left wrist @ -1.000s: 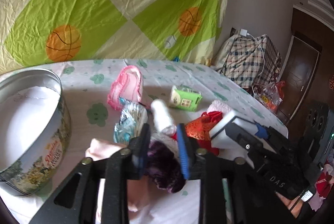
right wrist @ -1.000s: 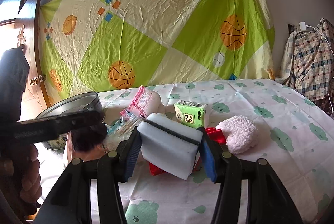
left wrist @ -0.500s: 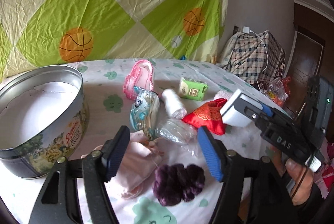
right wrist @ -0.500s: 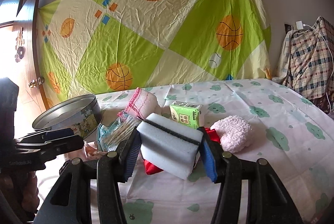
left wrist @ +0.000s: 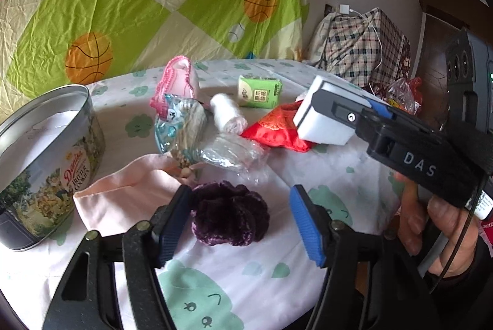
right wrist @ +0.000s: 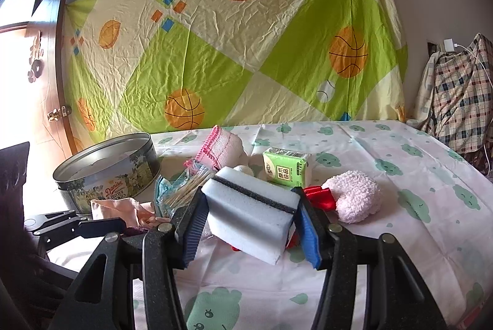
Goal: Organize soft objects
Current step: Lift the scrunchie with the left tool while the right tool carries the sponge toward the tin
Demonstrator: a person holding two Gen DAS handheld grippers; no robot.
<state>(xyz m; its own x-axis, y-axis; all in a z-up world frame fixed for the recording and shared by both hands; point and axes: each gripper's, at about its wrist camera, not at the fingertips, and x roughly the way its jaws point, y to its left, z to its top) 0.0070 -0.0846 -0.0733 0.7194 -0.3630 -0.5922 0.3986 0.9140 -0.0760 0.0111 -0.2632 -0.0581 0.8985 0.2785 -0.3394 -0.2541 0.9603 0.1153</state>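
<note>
Tin (left wrist: pixel 46 151): round biscuit tin, lid off, far left of the bed (left wrist: pixel 339 176), white lining visible inside; the likely receptacle for the soft items, judged from the task. Pink cloth (left wrist: pixel 123 197): flat, just right of the tin, its near edge beside the left tongs' inner finger. Left tongs (left wrist: pixel 240 225): moderately wide, jaws closing at this moment, pointing down toward the sheet; the purple scrunchie (left wrist: pixel 229 214) lies between the pads, touching or nearly touching the left-side pad and clear of the right-side one, so it is not gripped. The scrunchie is roughly round with no marked long axis; it sits dead ahead of these tongs and well within their span, and the left hand is plainly the nearer one to it. From there the tin lies to the left, past the pink cloth. Middle heap, beyond the scrunchie: clear bag (left wrist: pixel 178 130) of swabs, white roll (left wrist: pixel 228 113), crumpled film, red pouch (left wrist: pixel 277 130), green tissue pack (left wrist: pixel 260 91), pink towel (left wrist: pixel 177 80). Right tongs (right wrist: pixel 249 222): clamped on the white sponge (right wrist: pixel 249 213) across its short sides, long axis running between the pads, held above the bed over the red pouch. Pink fluffy puff (right wrist: pixel 357 196): right of the sponge, resting on the sheet.
</note>
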